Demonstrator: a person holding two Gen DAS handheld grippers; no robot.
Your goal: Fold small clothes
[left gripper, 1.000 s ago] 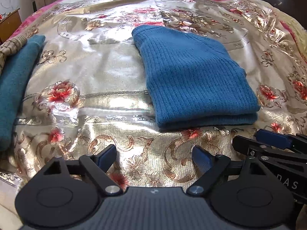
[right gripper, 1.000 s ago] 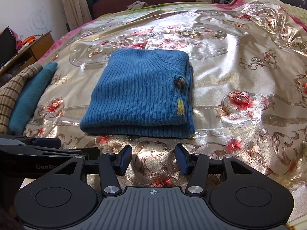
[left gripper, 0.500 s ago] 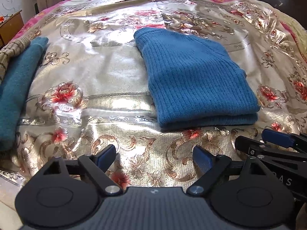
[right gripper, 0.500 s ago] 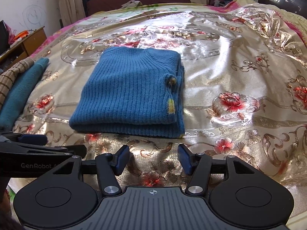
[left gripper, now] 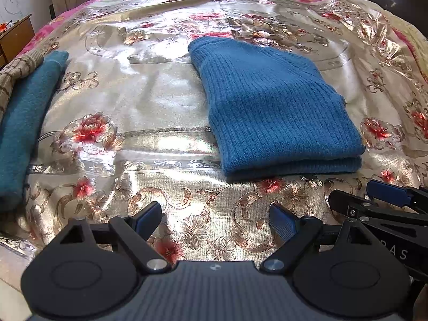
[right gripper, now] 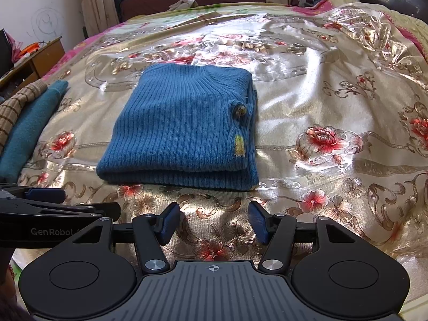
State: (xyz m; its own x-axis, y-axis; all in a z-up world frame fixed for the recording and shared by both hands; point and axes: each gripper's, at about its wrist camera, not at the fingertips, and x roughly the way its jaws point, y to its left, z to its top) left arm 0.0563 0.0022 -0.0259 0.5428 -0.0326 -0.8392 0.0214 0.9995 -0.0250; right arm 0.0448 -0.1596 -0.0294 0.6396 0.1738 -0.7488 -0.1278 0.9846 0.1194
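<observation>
Left hand-held gripper (left gripper: pixel 215 220) first: its blue-padded fingers stand wide apart with nothing between them, hovering low over the near edge of the bed. Beside it to the right sits the right hand-held gripper (right gripper: pixel 214 223), also spread and empty, blue pads splayed over the same gold floral pattern; each tool shows up in the other's view, the right one poking in at the lower right of the left camera, the left one at the lower left of the right camera. Just beyond both pairs of fingertips, apart from them and untouched, lies the blue ribbed sweater (right gripper: pixel 184 125), folded into a neat rectangle with a doubled edge facing the grippers and its collar at the far end. A small yellow patch (right gripper: pixel 239 145) peeks out along its right side, near the fold. The sweater rests on the shiny gold bedspread (right gripper: pixel 334 101) with red flowers, roughly in the middle of the bed, nearer the near edge than the far one. Out at the bed's left edge, well apart from the sweater, a teal knit garment (left gripper: pixel 25 112) lies folded lengthwise, with a tan striped knit (right gripper: pixel 14 107) touching its outer side.
</observation>
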